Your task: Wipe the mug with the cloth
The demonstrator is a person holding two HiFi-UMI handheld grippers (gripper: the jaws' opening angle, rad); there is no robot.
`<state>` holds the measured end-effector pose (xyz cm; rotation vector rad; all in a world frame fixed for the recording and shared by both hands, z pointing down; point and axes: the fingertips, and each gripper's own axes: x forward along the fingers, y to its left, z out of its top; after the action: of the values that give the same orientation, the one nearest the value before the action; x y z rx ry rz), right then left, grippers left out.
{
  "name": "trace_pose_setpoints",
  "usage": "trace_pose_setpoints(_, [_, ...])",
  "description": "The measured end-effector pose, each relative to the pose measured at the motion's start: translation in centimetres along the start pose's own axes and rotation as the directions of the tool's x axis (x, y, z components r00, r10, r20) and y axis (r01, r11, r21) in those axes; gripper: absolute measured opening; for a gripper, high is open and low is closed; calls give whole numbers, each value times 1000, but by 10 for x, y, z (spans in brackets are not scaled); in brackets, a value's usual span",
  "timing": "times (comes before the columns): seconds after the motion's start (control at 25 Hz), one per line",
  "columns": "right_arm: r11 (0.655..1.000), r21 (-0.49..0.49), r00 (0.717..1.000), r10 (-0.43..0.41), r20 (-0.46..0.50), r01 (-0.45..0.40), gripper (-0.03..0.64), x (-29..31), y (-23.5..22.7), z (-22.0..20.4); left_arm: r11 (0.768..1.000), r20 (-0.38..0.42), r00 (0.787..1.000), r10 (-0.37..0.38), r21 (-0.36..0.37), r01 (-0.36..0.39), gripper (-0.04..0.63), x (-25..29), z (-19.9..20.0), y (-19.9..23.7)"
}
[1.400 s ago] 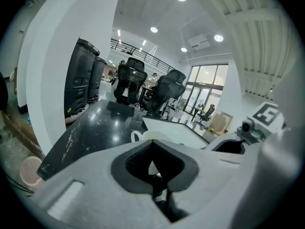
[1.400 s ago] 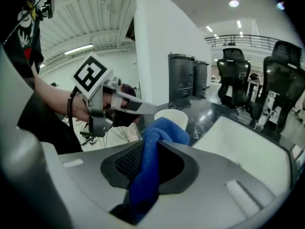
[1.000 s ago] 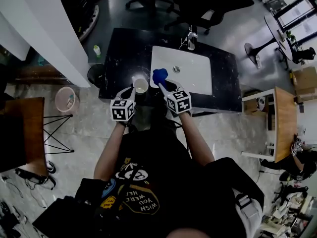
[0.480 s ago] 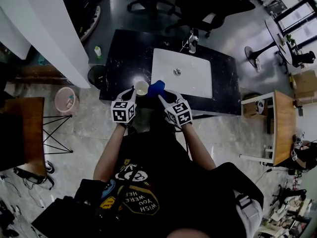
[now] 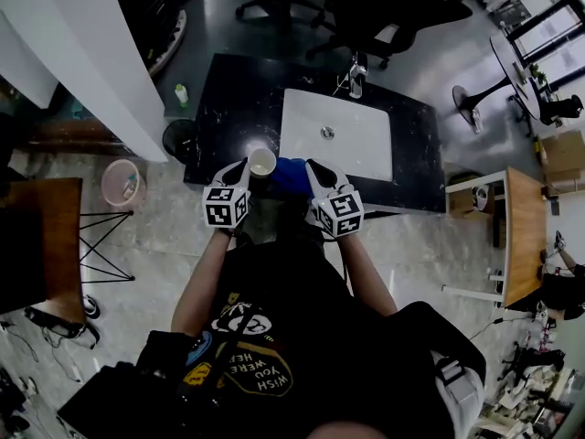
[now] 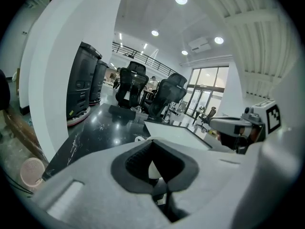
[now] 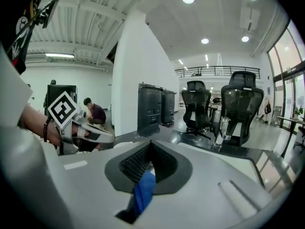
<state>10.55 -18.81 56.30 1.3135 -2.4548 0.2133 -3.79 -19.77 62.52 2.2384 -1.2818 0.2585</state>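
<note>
- Mug: white, upright, mouth open to the head view. It sits over the near edge of the black worktop, at about 8 o'clock from the white sink. Whether it rests on the worktop or is lifted clear cannot be told.
- Left gripper: fingers clenched on the mug, with a white part of it pinched between the pads in the left gripper view. It comes at the mug from 7 o'clock.
- Cloth: blue and bunched, at 4 o'clock from the mug. It is just beside the mug's wall; contact cannot be confirmed.
- Right gripper: fingers closing tight on the cloth, a blue fold caught between them in the right gripper view.
- Key relation: the mug lies at 10 o'clock from the right gripper's fingers, with the cloth bunched between the two. The mug's long axis stands vertical, so the side wall faces the cloth. The right hand is the nearer working hand; the left serves as holder.
- Pose: both forearms run forward from the torso and converge, the left gripper angled toward 1 o'clock and the right toward 11 o'clock. The marker cubes face up.
- Judgement: the wipe likely needs a short sweep toward 9 o'clock along the wall, or over the rim.
</note>
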Motion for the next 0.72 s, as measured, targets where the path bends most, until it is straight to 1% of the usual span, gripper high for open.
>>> trace_pose_setpoints(0.24, [999,37,999,-6,-34,7,-2,7,4,-15,1000,37,999,-12,27,11,3,-3,11,-8])
trace_pose_setpoints(0.52, [997,73,998,13,-59,-9,-2,15,10,-28,998,30,999,-29,48,28,3,-7,7,-13])
trace_pose_setpoints(0.64, [996,82,997,25,-68,-19,-2,19,13,-32,998,27,999,-23,64,21,3,-7,7,-11])
trace_pose_setpoints(0.72, [996,85,997,31,-71,-25,-2,19,15,-34,998,32,999,-20,58,18,3,-7,7,-10])
